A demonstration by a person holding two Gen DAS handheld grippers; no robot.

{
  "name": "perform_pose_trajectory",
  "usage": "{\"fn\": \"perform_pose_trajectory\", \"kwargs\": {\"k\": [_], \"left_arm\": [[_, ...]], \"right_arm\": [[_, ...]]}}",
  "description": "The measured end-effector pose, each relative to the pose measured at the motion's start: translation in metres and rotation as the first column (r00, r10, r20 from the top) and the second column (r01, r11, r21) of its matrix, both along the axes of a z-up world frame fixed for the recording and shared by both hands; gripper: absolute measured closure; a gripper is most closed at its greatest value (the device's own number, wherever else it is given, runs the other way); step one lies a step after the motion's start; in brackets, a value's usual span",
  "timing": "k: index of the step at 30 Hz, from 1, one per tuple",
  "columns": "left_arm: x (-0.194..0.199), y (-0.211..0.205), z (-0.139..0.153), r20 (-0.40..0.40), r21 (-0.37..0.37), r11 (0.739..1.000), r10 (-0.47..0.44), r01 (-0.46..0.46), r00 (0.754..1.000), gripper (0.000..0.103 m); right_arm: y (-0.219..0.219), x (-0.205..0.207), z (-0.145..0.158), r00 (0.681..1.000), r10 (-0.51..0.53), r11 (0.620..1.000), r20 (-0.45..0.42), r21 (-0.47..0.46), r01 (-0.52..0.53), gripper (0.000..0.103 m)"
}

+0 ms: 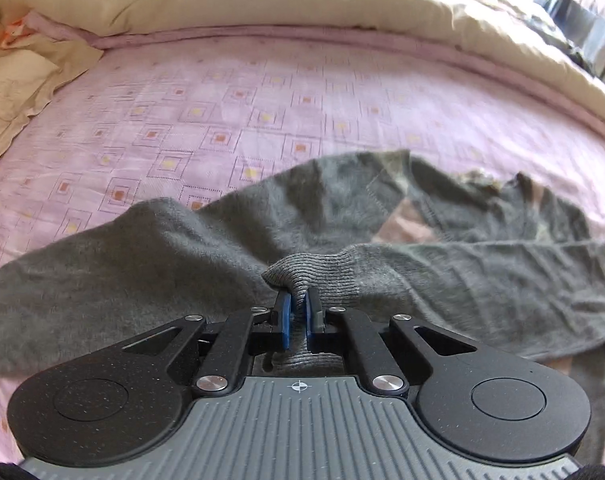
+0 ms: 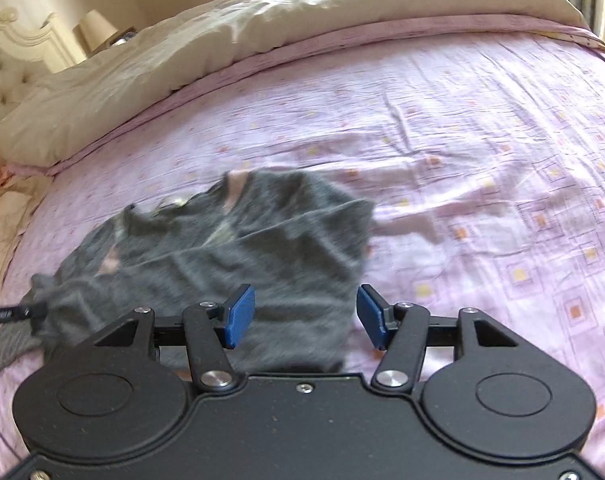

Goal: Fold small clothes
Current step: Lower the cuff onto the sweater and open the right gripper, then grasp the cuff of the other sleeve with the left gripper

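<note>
1. Left gripper [image 1: 298, 316] at six o'clock in its own view: the blue pads [image 1: 287, 320] are pinched tight on a ribbed cuff [image 1: 302, 276], with knit bunched up between them. That reads as a sleeve end being lifted so it can be carried over the body of the garment.

2. The grey sweater [image 1: 162, 256] sprawls across the middle of the left view, from nine o'clock round to three. It lies on the pink bedsheet [image 1: 222, 120], a ragged edge showing toward two o'clock and a patch of sheet peeking through an opening.

3. Over to the right gripper [image 2: 305, 316]: its fingers stand wide apart, holding nothing. The left blue pad hangs over the grey cloth; the right pad sits over bare sheet, just beside the cloth's edge at five o'clock. My judgement: it is lining up to straddle that edge for a second grip.

4. In the right view the sweater spreads from centre toward nine o'clock, blurred. At nine o'clock a dark bar enters the frame, likely the other tool at the cuff.

5. A cream duvet [image 2: 182, 52] is pushed back toward twelve o'clock, leaving the sheet as the folding surface. A tufted headboard [image 2: 2, 80] and a lamp [image 2: 96, 30] sit at ten o'clock.

6. Writing: pale lettering on that dark bar at nine o'clock, too small to read. No brand visible on the sweater.
</note>
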State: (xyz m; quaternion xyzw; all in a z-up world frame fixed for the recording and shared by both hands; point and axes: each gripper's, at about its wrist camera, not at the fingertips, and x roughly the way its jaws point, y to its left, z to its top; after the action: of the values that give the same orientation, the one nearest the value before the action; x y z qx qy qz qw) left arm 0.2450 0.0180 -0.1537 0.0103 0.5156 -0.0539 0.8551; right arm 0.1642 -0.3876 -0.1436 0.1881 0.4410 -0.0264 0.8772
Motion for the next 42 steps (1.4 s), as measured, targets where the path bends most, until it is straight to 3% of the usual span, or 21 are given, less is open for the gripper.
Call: {"fn": "perform_pose_trajectory", "kwargs": {"k": [5, 6, 7, 8, 9, 10, 13, 16, 17, 19, 23, 25, 30, 33, 39, 42], "left_arm": [[0.009, -0.005, -0.020, -0.089, 0.024, 1.000, 0.008, -0.006, 0.996, 0.093], [0.010, -0.007, -0.021, -0.091, 0.036, 0.999, 0.009, -0.005, 0.996, 0.087], [0.010, -0.007, -0.023, -0.093, 0.048, 0.999, 0.013, -0.008, 0.996, 0.076], [0.010, -0.007, -0.024, -0.097, 0.054, 0.998, 0.013, -0.008, 0.995, 0.074], [0.010, -0.005, -0.025, -0.096, 0.048, 0.999, 0.021, -0.016, 0.995, 0.073], [0.010, -0.003, -0.026, -0.096, 0.042, 0.999, 0.031, -0.027, 0.995, 0.069], [0.011, 0.008, -0.027, -0.098, 0.049, 0.996, 0.076, -0.071, 0.992, 0.056], [0.011, 0.019, -0.031, -0.110, 0.055, 0.992, 0.121, -0.115, 0.987, 0.047], [0.011, 0.021, -0.030, -0.115, 0.057, 0.991, 0.127, -0.121, 0.985, 0.044], [0.011, 0.022, -0.029, -0.119, 0.071, 0.991, 0.123, -0.115, 0.985, 0.042], [0.008, 0.023, -0.026, -0.140, 0.079, 0.988, 0.143, -0.133, 0.980, 0.039], [0.005, 0.024, -0.023, -0.156, 0.075, 0.986, 0.160, -0.150, 0.975, 0.037], [-0.008, 0.020, -0.018, -0.189, 0.083, 0.985, 0.165, -0.152, 0.968, 0.027], [-0.018, 0.020, -0.011, -0.194, 0.085, 0.986, 0.157, -0.143, 0.968, 0.014], [-0.038, 0.035, -0.002, -0.186, 0.070, 0.986, 0.165, -0.154, 0.969, 0.012], [-0.051, 0.055, 0.002, -0.181, 0.044, 0.980, 0.200, -0.195, 0.963, 0.012]], "right_arm": [[-0.015, 0.041, -0.026, 0.996, -0.025, 1.000, -0.086, -0.011, 0.024, 0.041], [-0.015, 0.048, -0.031, 0.994, -0.021, 1.000, -0.105, -0.016, 0.019, 0.042], [-0.015, 0.055, -0.036, 0.992, -0.014, 1.000, -0.125, -0.020, 0.011, 0.050], [-0.014, 0.060, -0.040, 0.990, -0.007, 1.000, -0.140, -0.018, 0.004, 0.058], [-0.013, 0.063, -0.045, 0.987, 0.003, 1.000, -0.160, -0.021, -0.006, 0.085], [-0.011, 0.065, -0.048, 0.984, 0.008, 0.999, -0.175, -0.042, -0.015, 0.091], [-0.010, 0.062, -0.049, 0.983, 0.002, 0.994, -0.181, -0.109, -0.022, 0.092], [-0.014, 0.060, -0.049, 0.984, -0.012, 0.994, -0.179, -0.110, -0.008, 0.091], [-0.015, 0.060, -0.049, 0.984, -0.016, 0.994, -0.178, -0.111, -0.004, 0.089], [-0.014, 0.060, -0.045, 0.984, -0.036, 0.991, -0.174, -0.131, 0.013, 0.060], [0.000, 0.051, -0.023, 0.993, -0.011, 0.983, -0.113, -0.184, -0.011, 0.058], [0.013, 0.045, -0.014, 0.995, 0.041, 0.980, -0.088, -0.188, -0.057, 0.041], [0.042, 0.029, -0.016, 0.987, 0.114, 0.978, -0.115, -0.163, -0.132, 0.038], [0.053, 0.019, -0.023, 0.978, 0.133, 0.974, -0.158, -0.161, -0.159, 0.026], [0.054, 0.007, -0.047, 0.950, 0.075, 0.978, -0.302, -0.166, -0.130, 0.022], [0.057, -0.002, -0.038, 0.957, 0.051, 0.981, -0.286, -0.163, -0.101, 0.022]]}}
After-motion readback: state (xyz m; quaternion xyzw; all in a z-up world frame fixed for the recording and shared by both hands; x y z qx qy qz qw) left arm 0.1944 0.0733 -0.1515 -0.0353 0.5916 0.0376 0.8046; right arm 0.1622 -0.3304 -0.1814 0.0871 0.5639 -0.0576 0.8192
